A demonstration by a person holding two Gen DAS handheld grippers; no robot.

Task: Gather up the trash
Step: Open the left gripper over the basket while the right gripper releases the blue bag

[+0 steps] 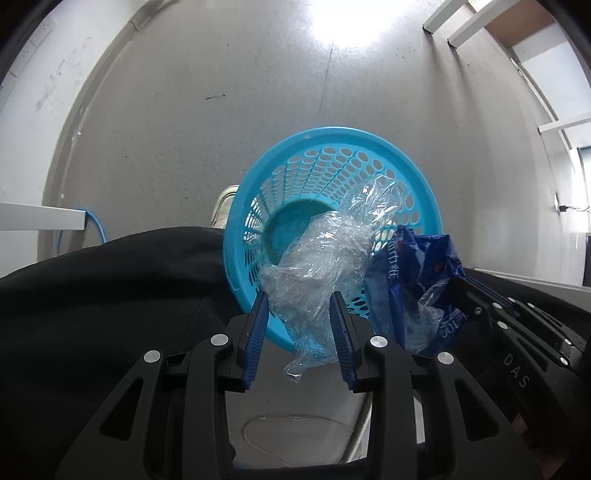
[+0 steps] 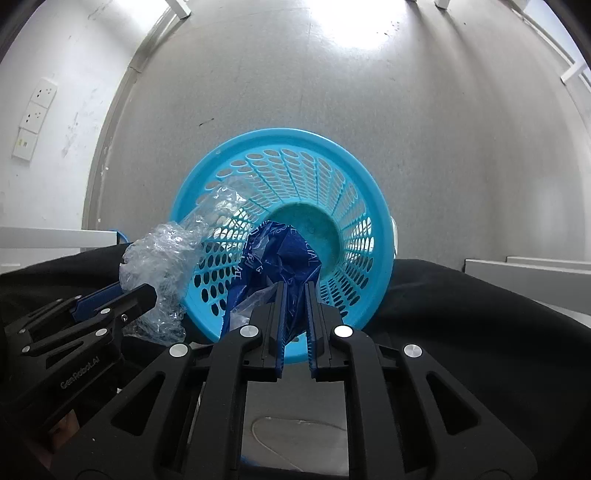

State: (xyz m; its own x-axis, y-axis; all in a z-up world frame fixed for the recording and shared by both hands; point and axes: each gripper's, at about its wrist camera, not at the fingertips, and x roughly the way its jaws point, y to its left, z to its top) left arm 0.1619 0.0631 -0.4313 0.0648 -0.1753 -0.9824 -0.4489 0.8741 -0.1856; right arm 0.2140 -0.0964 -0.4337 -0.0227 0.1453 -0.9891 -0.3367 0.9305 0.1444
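Observation:
A light-blue perforated basket (image 1: 295, 140) (image 2: 277, 133) stands on the grey floor below both grippers, and its green bottom is bare. My left gripper (image 1: 299, 295) (image 2: 136, 288) is shut on a crumpled clear plastic wrap (image 1: 325, 251) (image 2: 159, 251), which hangs over the basket's near rim. My right gripper (image 2: 296, 286) (image 1: 465, 288) points down into the basket. It has a crumpled dark-blue printed plastic bag (image 2: 280, 251) (image 1: 417, 258) pinched between its narrow-set pads, and the bag hangs inside the basket's mouth.
A person's black clothing (image 1: 110, 295) fills the lower sides, with a pale shoe (image 1: 223, 206) beside the basket. A white bar (image 1: 40, 219) and a blue cable (image 1: 96, 229) lie at the left. Wall sockets (image 2: 35, 110) are on the white wall. White furniture legs (image 1: 461, 22) stand far off.

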